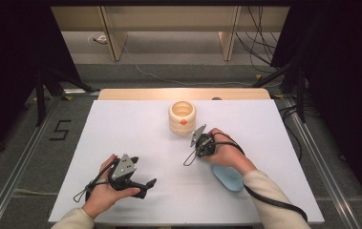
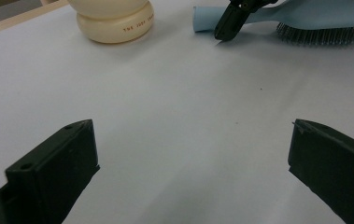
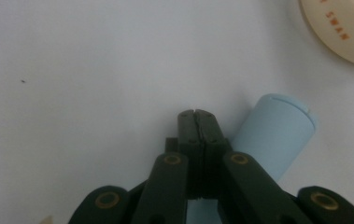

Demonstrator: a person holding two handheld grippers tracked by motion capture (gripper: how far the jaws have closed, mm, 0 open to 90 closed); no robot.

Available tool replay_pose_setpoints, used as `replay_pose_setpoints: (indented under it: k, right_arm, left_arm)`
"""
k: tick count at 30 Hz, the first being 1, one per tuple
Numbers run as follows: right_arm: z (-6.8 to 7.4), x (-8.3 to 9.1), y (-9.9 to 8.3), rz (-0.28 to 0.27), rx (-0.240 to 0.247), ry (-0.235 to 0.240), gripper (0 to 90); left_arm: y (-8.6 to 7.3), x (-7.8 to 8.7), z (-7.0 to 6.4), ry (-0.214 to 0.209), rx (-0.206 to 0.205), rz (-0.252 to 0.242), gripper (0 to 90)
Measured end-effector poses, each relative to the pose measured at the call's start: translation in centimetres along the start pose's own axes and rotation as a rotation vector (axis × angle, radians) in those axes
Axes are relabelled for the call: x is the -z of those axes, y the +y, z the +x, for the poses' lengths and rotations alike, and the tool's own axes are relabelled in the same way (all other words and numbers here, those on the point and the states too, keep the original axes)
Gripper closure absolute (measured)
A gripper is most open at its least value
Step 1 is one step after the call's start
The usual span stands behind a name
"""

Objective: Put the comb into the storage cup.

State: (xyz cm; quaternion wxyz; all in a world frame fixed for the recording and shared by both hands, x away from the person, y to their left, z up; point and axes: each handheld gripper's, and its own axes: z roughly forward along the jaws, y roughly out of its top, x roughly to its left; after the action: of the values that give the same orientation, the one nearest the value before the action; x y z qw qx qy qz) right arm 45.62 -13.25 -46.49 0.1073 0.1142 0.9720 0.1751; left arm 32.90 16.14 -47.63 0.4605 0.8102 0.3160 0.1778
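Observation:
A light blue hairbrush (image 1: 229, 178) lies on the white table (image 1: 135, 129), partly under the person's right hand. Its handle end (image 3: 277, 135) and dark bristles (image 2: 324, 35) show in the gripper views. My right gripper (image 3: 196, 114) is shut with nothing between its jaws. Its tip is down at the table just left of the handle end (image 2: 207, 18), and it shows farther off too (image 2: 227, 25). My left gripper (image 2: 191, 123) is open wide over bare table, low at the front left (image 1: 147, 183). The right gripper (image 1: 200, 152) is near the table's middle.
A cream round pot (image 1: 182, 117) with a small orange mark stands at the back centre; it also shows as the cream pot (image 2: 111, 18) and the pot's edge (image 3: 343, 28). Cables trail from both grippers. Bare white surface lies between the two hands.

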Motion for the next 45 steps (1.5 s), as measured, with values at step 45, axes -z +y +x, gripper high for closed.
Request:
replay_pose_setpoints:
  k: [45]
  right_arm:
    - [-2.4, 4.8, -11.6, 0.080, -0.344, -0.056, 90.0]
  left_arm:
    - [0.0, 0.1, 0.1, 0.009, -0.001, 0.004, 1.5]
